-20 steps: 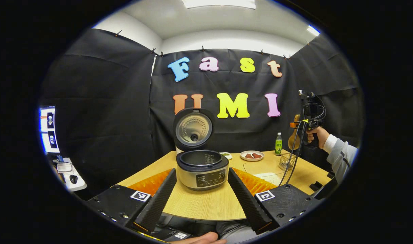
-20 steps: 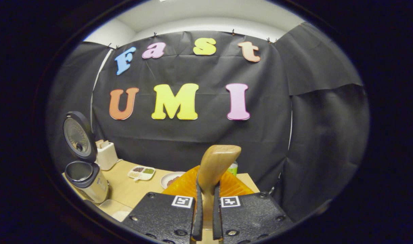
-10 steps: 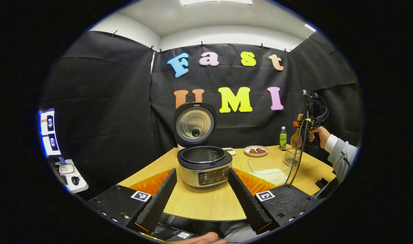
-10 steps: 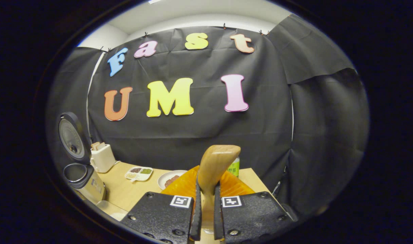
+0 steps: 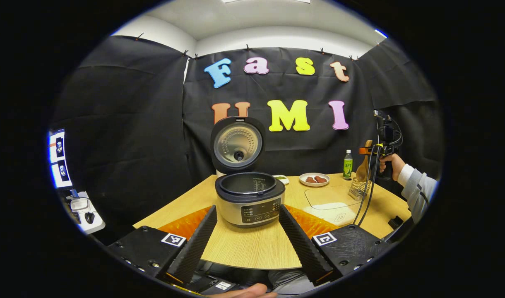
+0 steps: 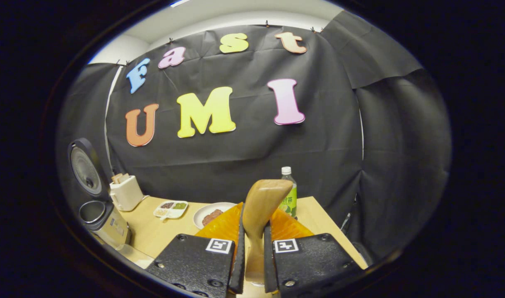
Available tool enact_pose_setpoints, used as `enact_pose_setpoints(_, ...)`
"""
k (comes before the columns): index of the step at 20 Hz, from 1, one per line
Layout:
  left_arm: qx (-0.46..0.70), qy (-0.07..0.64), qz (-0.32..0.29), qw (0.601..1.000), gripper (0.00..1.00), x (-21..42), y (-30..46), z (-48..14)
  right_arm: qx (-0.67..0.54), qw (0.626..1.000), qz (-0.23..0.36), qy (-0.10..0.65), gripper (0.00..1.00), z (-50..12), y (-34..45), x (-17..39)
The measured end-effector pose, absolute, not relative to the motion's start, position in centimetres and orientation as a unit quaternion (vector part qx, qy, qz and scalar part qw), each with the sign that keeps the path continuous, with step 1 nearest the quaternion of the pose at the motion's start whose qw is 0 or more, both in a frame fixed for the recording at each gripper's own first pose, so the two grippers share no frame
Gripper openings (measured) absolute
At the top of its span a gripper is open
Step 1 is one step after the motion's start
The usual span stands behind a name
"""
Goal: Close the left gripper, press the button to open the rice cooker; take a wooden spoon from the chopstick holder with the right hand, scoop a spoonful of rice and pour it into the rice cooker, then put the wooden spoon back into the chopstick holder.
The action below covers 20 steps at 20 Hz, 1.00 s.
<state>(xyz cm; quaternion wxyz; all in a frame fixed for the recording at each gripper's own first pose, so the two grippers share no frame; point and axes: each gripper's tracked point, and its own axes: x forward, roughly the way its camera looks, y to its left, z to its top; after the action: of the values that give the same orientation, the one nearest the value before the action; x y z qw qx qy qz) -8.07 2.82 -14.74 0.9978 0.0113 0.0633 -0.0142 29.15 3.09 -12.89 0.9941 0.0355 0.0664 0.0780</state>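
The left gripper (image 5: 247, 238) has its two fingers spread wide apart and holds nothing; between them, farther on the wooden table (image 5: 252, 248), stands one rice cooker (image 5: 249, 198). Its lid (image 5: 237, 144) is up and the inner pot is dark; I cannot tell if any rice is in it.

The right gripper (image 6: 253, 258) is closed on one wooden spoon (image 6: 260, 213): both fingers press the handle from two sides, and the bowl of the spoon points up, above the fingertips. In the left gripper view this same gripper is seen at the far right, held by a hand (image 5: 388, 163) with a light sleeve, and the spoon is above one wire chopstick holder (image 5: 358, 189), apart from it as it seems.

On the table I count also one green bottle (image 6: 289, 194), one plate with brown food (image 6: 211, 214), one small divided dish (image 6: 171, 208) and one shallow clear tray (image 5: 331, 203) with white rice inside. One white toaster (image 6: 125, 191) stands behind the cooker in the right gripper view
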Motion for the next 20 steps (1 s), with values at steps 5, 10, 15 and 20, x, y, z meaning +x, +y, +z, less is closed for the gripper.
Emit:
enact_pose_setpoints(5, 0.011, 0.065, -0.016, 0.998, 0.96, -8.1, 2.5, -14.7, 0.036, 0.995, 0.061, 0.077, 0.44, -13.2, 2.0, 29.5)
enact_pose_setpoints(10, 0.017, 0.057, -0.017, 0.998, 0.96, -7.8, 2.2, -13.9, 0.036, 0.997, 0.038, 0.057, 0.89, -11.5, 0.6, 28.3)
enact_pose_setpoints(15, 0.015, 0.048, -0.025, 0.998, 0.96, -6.1, 1.7, -11.8, 0.048, 0.998, 0.032, 0.035, 0.93, -8.8, 0.7, 25.0)
enact_pose_setpoints(20, 0.002, 0.024, -0.038, 0.999, 0.96, -2.2, 2.1, -7.1, 0.084, 0.996, 0.025, 0.010, 0.93, -6.2, 0.9, 19.4)
